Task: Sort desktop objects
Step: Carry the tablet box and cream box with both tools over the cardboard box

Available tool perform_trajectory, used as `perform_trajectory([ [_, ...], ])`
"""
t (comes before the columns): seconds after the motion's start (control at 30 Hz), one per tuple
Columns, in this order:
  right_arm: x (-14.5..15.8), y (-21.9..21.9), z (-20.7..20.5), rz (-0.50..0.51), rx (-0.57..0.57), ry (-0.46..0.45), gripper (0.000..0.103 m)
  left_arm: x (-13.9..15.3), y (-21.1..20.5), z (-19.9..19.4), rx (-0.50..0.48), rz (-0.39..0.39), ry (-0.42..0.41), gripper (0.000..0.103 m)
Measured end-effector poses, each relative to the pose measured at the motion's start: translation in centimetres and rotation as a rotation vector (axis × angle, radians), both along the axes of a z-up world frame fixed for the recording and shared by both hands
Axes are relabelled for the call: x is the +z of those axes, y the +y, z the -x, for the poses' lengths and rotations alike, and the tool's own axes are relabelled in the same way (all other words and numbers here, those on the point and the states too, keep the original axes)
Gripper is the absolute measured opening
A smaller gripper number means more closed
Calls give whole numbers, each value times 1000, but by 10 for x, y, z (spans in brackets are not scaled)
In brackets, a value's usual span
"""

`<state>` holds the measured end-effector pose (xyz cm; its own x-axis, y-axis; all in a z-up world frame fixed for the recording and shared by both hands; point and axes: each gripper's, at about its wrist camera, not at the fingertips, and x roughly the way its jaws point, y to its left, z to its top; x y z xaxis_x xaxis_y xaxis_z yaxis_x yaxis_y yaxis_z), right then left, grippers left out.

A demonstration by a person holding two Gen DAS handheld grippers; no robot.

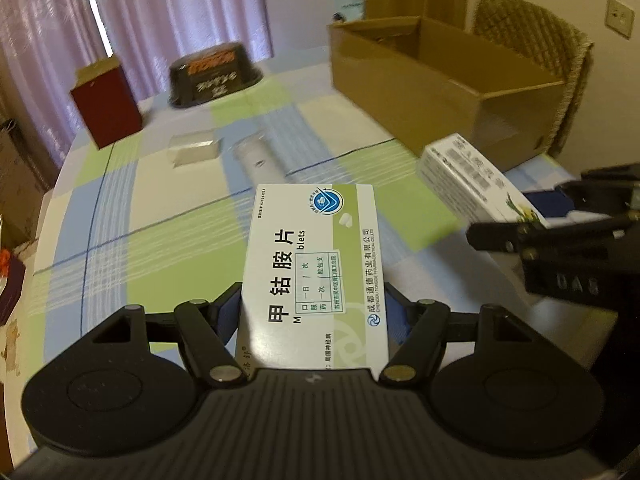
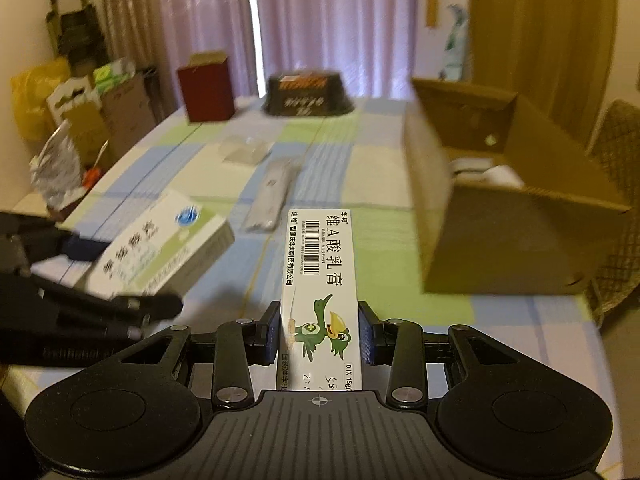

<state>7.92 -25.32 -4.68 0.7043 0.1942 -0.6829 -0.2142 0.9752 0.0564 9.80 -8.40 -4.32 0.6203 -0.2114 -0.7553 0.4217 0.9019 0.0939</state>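
Two boxes getting carried at once right now, so roughly mid-sort by the look of it. Clamping the left gripper (image 1: 314,312) on a flat tablet box (image 1: 316,276), blue pads pressing both long edges, box held up over the checked tablecloth (image 1: 168,216). Squeezing the right gripper (image 2: 319,338) on a narrow ointment box (image 2: 320,292) with the green bird on it, same deal, lifted clear of the table. Hovering both just short of the open cardboard carton (image 2: 492,220), sitting off to the right side of the table. Probably already holding something, judging by the pale stuff showing inside, though too blurry to call. Still waiting on the cloth: a clear plastic case (image 1: 194,151) and a grey tube-shaped thing (image 1: 256,156), lying near each other mid-table. Guessing the red box (image 1: 106,102) and black tub (image 1: 214,74) at the far end might be staying put, not sure.
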Motion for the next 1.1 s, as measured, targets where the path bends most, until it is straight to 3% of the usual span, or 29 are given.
perform_trajectory([
  [0.63, 75, -90, -21, -21, -148, -151, 37, 60, -85, -19, -101, 40, -107, 67],
  [1.1, 99, -171, -99, -29, -226, -154, 37, 84, -174, -101, -171, 127, -163, 67],
])
